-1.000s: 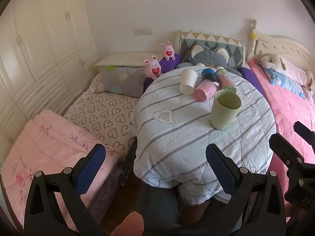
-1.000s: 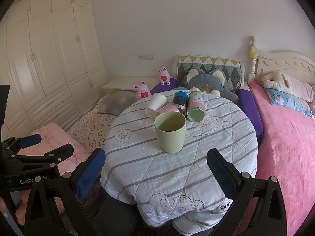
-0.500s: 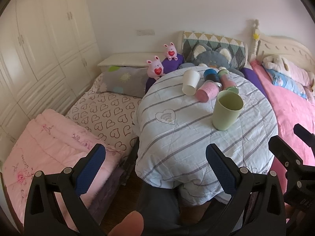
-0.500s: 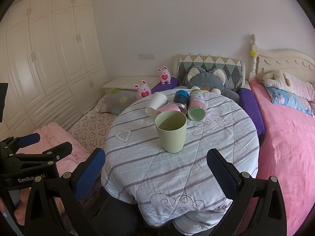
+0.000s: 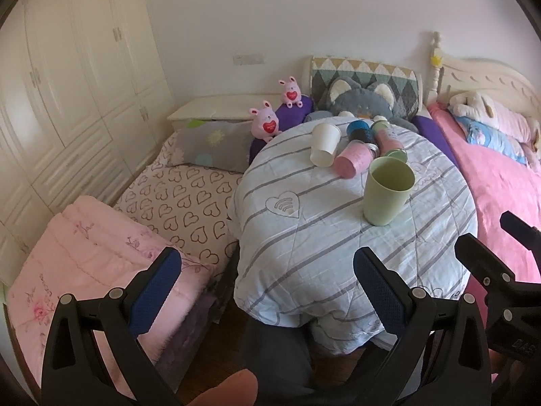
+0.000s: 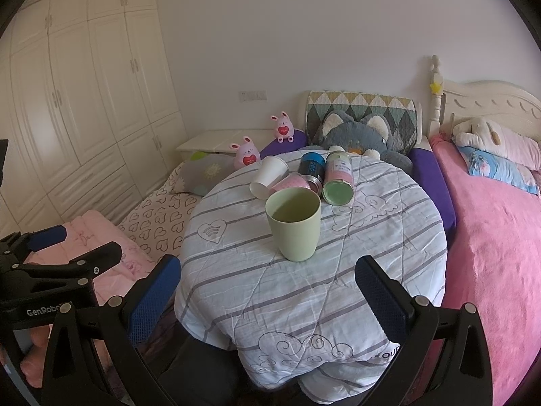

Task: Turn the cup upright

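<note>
Tools both wide open, gripping nothing: left tool (image 5: 263,286) and right tool (image 6: 267,291) hang short of bench (image 6: 372,270). Green cup (image 6: 293,224) upright mid-bench, white cup (image 6: 267,177) tipped over just behind it.

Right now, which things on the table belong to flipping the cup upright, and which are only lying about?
Job: green cup, already upright; white paper cup, on its side.

Lying about: pink canister, blue can, green-lidded canister, all on their sides.

Home bedroom: pink bed (image 6: 490,237) w/ headboard (image 6: 490,98), pillows, plush cat (image 6: 358,135), bunny toys, built-in wardrobe (image 6: 84,101); round table (image 6: 304,270) under striped quilt.
</note>
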The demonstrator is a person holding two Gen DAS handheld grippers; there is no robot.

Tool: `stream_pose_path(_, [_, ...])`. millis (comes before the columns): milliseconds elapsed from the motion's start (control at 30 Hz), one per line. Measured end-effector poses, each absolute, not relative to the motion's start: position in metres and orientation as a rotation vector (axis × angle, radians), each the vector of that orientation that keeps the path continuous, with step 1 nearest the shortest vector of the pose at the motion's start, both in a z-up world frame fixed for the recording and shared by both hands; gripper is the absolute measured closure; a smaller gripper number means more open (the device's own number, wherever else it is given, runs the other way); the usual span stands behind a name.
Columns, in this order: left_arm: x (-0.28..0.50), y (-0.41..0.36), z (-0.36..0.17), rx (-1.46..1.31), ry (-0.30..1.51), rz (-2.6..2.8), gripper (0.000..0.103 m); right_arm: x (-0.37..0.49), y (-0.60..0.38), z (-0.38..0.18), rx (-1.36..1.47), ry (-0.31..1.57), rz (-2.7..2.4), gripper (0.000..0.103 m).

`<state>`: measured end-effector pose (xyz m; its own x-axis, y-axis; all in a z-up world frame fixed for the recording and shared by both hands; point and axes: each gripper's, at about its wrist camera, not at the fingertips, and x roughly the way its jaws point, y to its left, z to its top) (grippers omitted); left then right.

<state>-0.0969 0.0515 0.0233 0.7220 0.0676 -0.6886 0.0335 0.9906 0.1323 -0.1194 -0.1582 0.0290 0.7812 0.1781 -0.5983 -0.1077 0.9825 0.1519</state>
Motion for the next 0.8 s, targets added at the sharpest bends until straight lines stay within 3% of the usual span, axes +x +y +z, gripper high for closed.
stream_pose_path(800, [-0.0960,0.0587,0.0273,0.126,0.759,0.017,0.000,-0.1184,-0.1598,0.0260,0.122,0.665,0.156,0.000])
